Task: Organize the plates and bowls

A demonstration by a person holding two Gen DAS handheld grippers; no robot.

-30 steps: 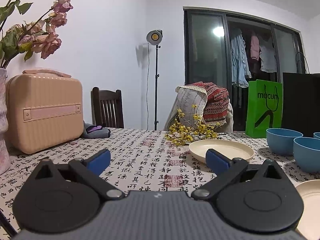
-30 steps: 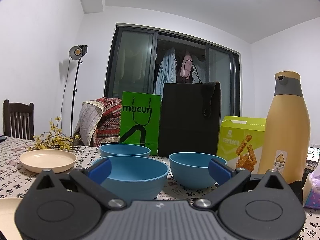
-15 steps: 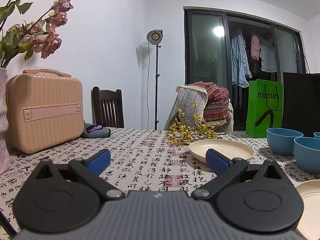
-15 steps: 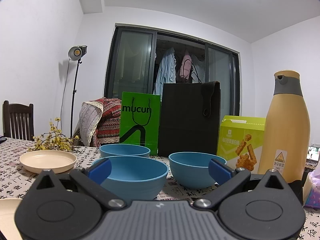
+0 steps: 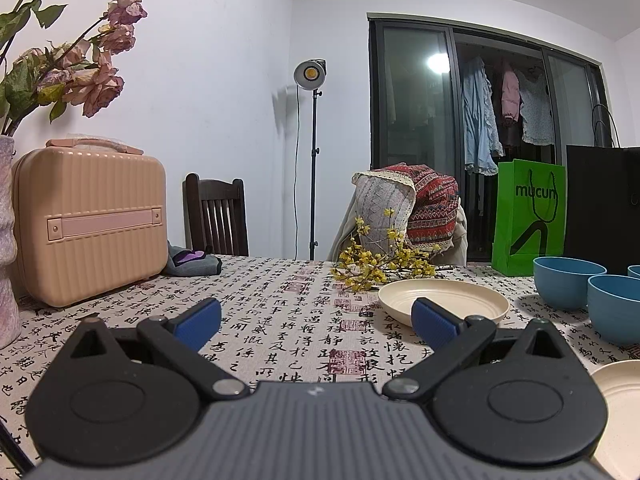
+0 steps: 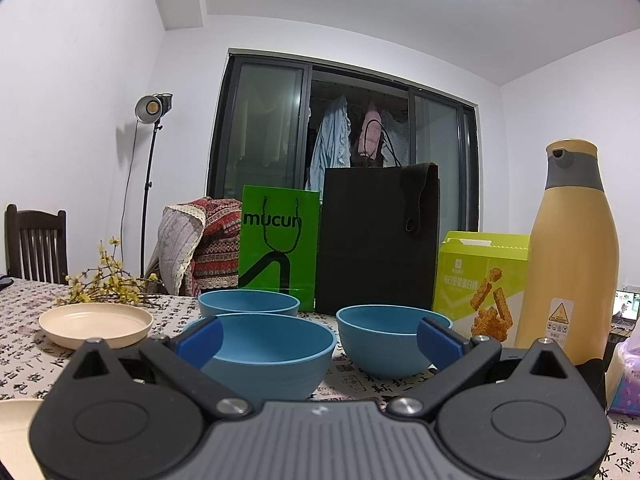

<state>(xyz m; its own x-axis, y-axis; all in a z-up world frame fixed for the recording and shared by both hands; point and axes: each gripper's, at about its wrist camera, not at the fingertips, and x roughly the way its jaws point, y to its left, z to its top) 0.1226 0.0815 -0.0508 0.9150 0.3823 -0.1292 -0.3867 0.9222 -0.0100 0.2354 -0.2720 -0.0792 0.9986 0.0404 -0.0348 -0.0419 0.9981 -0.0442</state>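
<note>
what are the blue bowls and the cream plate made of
Blue bowls: likely matte plastic or a fibre composite; even colour, soft dull sheen, thick rims. Cream plate: seemingly the same matte material; flat colour, no glassy glaze. Ceramic cannot be ruled out.

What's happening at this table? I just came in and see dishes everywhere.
Someone is about to tidy plates and bowls. The left gripper and right gripper are both open and empty. Three blue bowls and a cream plate sit separately on the tablecloth; another plate's edge shows nearer.
</note>
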